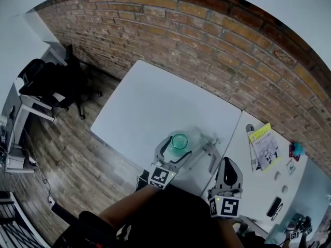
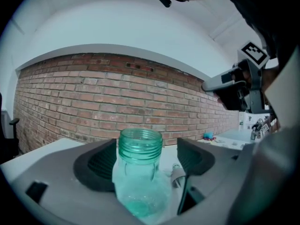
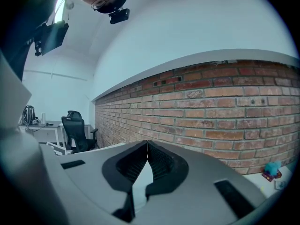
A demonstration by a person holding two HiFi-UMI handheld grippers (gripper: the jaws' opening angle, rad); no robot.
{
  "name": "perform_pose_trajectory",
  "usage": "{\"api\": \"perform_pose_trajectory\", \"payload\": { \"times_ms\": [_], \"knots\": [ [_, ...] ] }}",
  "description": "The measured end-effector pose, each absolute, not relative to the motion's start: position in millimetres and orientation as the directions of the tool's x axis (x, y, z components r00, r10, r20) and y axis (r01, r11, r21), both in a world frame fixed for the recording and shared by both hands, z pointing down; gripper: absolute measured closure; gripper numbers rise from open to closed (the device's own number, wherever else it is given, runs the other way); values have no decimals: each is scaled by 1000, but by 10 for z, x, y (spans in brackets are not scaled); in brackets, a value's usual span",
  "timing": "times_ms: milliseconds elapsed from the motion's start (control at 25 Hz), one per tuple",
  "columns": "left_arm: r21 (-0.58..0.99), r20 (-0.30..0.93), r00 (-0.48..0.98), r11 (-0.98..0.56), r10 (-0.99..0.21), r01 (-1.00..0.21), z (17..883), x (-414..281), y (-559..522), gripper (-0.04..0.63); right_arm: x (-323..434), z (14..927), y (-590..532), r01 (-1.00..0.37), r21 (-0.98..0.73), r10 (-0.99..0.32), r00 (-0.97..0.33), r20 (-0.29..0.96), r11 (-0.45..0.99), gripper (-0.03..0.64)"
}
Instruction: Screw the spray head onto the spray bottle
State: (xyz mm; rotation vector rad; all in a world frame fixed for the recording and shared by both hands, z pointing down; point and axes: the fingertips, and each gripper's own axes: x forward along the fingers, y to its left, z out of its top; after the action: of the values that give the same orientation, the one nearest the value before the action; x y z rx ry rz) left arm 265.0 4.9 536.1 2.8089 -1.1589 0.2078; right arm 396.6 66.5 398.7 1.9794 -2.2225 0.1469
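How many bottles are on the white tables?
1. The green bottle stands without a cap near the front edge of the left table, between the open jaws of the left tool. The right table is too blurred to rule out another.

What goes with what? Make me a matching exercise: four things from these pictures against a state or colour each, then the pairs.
1 spray bottle
2 left hand-held gripper
3 right hand-held gripper
4 booklet

A jaws together, nothing between them
B yellow-topped cover
C jaws apart
D green, neck uncapped

Pairs: 1-D, 2-C, 3-A, 4-B
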Motion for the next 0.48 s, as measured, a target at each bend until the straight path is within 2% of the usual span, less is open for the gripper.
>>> {"api": "perform_pose_trajectory", "payload": {
  "times_ms": [480],
  "knots": [
    [11, 184, 698, -709, -692, -705, 5526, 2740, -172, 209, 4081, 3983, 703, -995, 50, -978, -80, 191, 91, 609]
  ]
}}
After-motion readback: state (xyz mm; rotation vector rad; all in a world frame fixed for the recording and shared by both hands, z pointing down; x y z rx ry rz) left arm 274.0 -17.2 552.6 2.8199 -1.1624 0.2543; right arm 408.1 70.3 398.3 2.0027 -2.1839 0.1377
